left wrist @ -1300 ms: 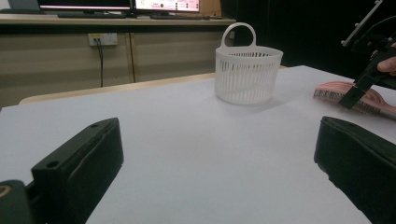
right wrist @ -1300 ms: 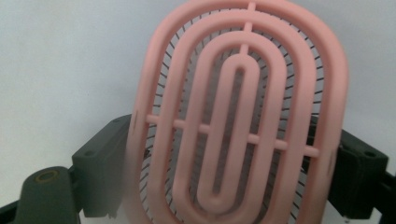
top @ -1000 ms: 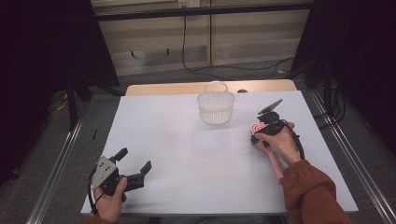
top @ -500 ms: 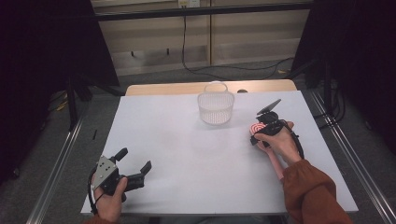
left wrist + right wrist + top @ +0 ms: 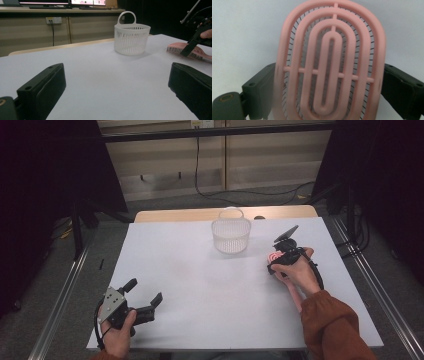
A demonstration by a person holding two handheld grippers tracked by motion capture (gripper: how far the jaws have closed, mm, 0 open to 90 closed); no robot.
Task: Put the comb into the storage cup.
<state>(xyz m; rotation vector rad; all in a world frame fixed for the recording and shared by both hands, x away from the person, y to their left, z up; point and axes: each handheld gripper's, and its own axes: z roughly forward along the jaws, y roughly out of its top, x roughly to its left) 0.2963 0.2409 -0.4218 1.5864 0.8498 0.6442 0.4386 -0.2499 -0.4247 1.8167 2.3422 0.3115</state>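
Against the earlier frames, nothing on the tabletop [image 5: 210, 295] has changed place: both hands, the brush and the basket lie where they did. The one difference is at the right gripper [image 5: 280, 257], whose fingers have just been opening. In the right gripper view the pink hairbrush [image 5: 329, 62] sits between those fingers, bristles down; contact at the pads cannot be confirmed, so whether the hold has been let go cannot be told.

In the high view the hairbrush [image 5: 274, 256] lies at roughly 3 o'clock on the tabletop, under the right gripper, with the right hand [image 5: 297, 272] behind it. The white slatted basket [image 5: 231, 235] stands upright at 12 o'clock, well apart from the brush.

The left gripper [image 5: 145, 302] rests at 7 o'clock near the front edge; its fingers stand wide open with nothing between them, as the left gripper view confirms. In that view the hairbrush [image 5: 190, 50] lies at 2 o'clock, right of the basket [image 5: 131, 38].

No brand, label or legible writing is found on any item.
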